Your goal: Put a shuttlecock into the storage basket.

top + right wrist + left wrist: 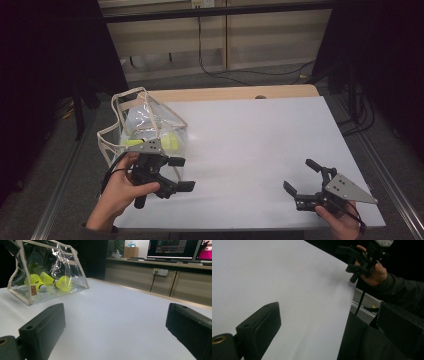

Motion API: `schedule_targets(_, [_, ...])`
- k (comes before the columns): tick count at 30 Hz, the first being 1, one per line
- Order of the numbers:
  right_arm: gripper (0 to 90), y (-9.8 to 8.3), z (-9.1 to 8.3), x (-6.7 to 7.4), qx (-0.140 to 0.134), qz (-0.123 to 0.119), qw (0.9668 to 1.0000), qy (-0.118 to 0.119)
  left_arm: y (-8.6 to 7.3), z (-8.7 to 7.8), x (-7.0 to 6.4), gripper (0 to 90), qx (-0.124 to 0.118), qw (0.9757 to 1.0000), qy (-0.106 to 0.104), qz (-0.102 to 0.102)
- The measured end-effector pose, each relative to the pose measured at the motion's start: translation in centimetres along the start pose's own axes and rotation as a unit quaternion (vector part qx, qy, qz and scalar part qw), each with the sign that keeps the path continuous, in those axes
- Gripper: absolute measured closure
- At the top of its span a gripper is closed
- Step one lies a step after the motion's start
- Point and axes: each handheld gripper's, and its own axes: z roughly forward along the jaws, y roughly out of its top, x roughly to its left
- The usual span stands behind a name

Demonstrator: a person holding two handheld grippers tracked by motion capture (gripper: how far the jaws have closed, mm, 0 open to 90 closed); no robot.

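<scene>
A: Looking down from the high view, what sits on the table?

B: A clear plastic pouch with cream fabric edging point(145, 122) stands at the left of the white tabletop point(250, 150). Yellow feathered shuttlecocks point(170, 141) lie inside it, partly hidden. The black two-jaw left gripper point(181, 174) is just in front of the pouch, held in the person's left hand point(120, 187), which comes in from the bottom edge. Its jaws point right, stand wide apart and have nothing between them. The black two-jaw right gripper point(300, 176), topped by a grey three-cornered plate, is well apart at the table's near right corner, held by the right hand point(340, 220). Its jaws also gape, empty, pointing left and away.

A: And the left gripper view?

B: It looks across bare white tabletop point(274, 277), with no pouch in it. One black jaw rises at lower left, the other at the right edge, wide apart and holding nothing. Farther off, the right hand point(375, 273), in a dark sleeve, holds the right gripper point(348, 260) above the table's edge.

A: The right gripper view?

B: This one shows the pouch point(47, 272) side-on at upper left, standing on the tabletop point(112, 322). Three yellow shuttlecocks point(63, 283) with white cork tips rest on its floor, clearer here than from above. The two black jaws frame the bottom corners, spread wide, nothing between them. Behind the table are a wooden counter point(155, 272) and lit monitors point(172, 246).
</scene>
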Motion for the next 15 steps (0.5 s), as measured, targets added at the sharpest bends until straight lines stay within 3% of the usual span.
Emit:
schedule_targets(7, [2.3, 0.0, 0.0, 0.0, 0.001, -0.002, 1.0000, 0.001, -1.0, -0.7, 0.3, 4.8, -0.004, 1.0000, 0.003, 0.008])
schedule_targets(15, [2.3, 0.0, 0.0, 0.0, 0.001, -0.002, 1.0000, 0.002, -2.8, -1.2, 1.2, 4.9, -0.012, 0.9999, 0.009, 0.001])
